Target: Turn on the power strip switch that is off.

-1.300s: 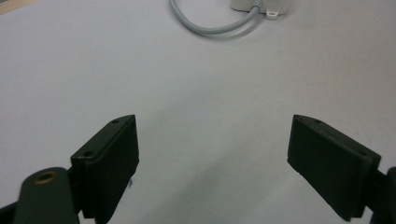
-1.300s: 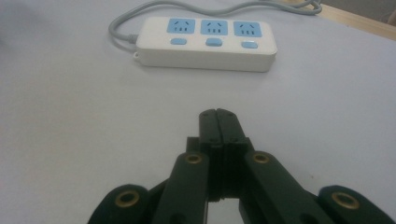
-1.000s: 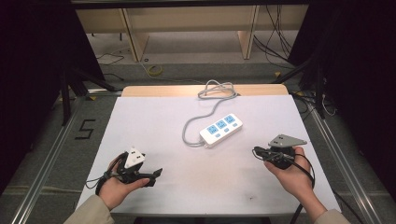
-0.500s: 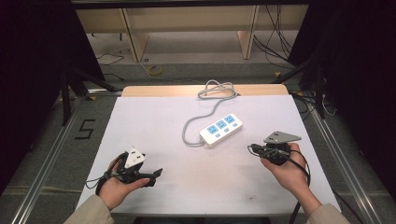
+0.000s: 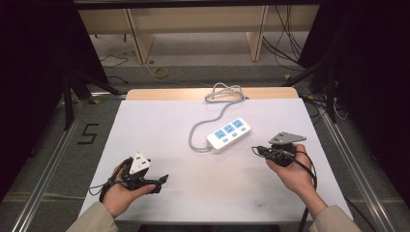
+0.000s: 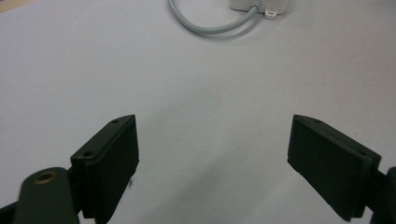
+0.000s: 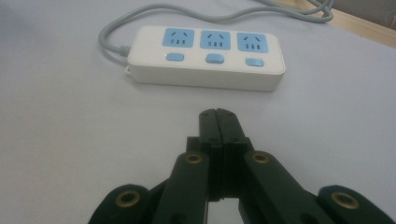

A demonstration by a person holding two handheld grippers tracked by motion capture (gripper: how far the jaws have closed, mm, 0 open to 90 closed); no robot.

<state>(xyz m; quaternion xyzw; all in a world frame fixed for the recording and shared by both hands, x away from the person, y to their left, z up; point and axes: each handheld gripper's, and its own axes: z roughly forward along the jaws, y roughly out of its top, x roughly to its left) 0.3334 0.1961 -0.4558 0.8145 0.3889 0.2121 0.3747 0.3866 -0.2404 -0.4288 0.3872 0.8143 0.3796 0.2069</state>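
A pale surface (image 5: 159, 125) fills the middle of the high view, with a wooden strip along its far edge, a dim floor with loose cables and wooden shelf legs across the top of the frame, and a "5" marked on the floor at left. The white power strip (image 5: 229, 135) with three blue sockets lies just right of centre, its grey cable (image 5: 203, 126) looping to the upper edge; the left tool (image 5: 162, 180), lower left, stands wide with nothing between its jaws, while the right tool (image 5: 255, 150), right of centre, is closed on nothing, apparently just short of the strip. Compared with a second ago, the right tool has shifted slightly up the frame toward the strip, and the left has stayed put.
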